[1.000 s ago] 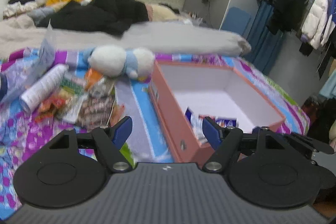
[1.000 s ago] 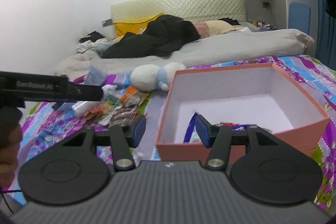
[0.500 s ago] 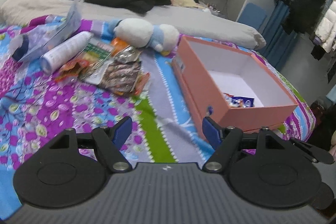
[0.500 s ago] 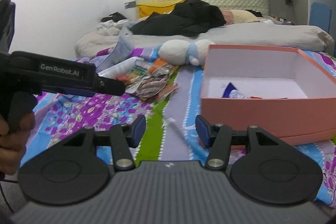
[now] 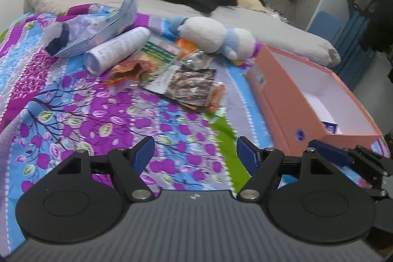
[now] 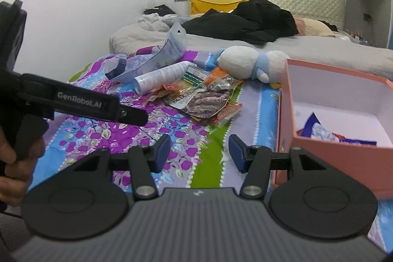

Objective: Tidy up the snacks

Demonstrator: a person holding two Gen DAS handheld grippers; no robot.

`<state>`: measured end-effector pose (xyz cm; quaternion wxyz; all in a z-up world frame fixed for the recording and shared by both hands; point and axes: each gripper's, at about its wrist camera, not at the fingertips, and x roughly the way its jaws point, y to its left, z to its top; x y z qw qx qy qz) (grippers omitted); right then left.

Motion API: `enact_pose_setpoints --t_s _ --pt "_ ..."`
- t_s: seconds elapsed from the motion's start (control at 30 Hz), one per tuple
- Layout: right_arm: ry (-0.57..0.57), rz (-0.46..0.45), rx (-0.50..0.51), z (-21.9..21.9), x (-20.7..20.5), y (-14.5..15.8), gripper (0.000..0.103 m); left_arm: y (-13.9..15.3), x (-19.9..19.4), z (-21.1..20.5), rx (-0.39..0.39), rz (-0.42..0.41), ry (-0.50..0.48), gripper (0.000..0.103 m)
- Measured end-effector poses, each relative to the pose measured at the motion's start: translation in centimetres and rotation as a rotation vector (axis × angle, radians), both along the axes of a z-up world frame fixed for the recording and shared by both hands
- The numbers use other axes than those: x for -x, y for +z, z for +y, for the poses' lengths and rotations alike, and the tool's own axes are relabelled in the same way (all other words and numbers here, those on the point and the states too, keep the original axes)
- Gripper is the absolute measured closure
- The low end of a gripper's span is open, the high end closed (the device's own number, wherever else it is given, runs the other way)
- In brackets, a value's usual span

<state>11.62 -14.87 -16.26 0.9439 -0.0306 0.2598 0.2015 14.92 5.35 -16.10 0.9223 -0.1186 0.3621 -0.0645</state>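
Evidently both tools are between picks: the left gripper [image 5: 195, 154] and right gripper [image 6: 199, 151] hang over the bedspread with jaws spread, holding nothing. The snack packets [image 5: 179, 73] lie heaped left of the pink box [image 5: 289, 100], which sits open-topped beside them, presumably to receive them; a few packets [image 6: 326, 134] already lie inside.

One brand name can be read.
We read "GenRobot.AI" in pale letters on the side of the left gripper [image 6: 132, 116]; the print on the snack packets [image 6: 203, 100] is too blurred.
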Motion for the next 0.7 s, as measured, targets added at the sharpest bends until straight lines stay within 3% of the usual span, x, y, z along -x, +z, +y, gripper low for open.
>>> enact_pose_setpoints --t_s 0.27,0.37,0.53,0.63,0.7 --pt "0.009 0.056 -0.006 1.3 -4.8 -1.7 0.04 -2.3 -4.1 3.5 -0.03 0.037 0.058 0.02" --pt "0.004 0.071 0.003 2.0 -6.7 -2.7 0.021 -3.2 -6.0 4.6 -0.05 0.047 0.058 0.02" --pt "0.006 0.102 -0.035 3.0 -10.2 -4.0 0.022 -4.4 -9.9 5.9 -0.093 0.05 0.039 0.02" --pt "0.006 0.112 -0.057 3.7 -12.4 -4.6 0.022 -4.8 -12.1 6.7 -0.107 0.036 0.03 0.013" --pt "0.005 0.12 -0.074 4.0 -13.9 -5.1 0.029 -4.9 -13.5 6.8 -0.13 0.016 0.02 0.012"
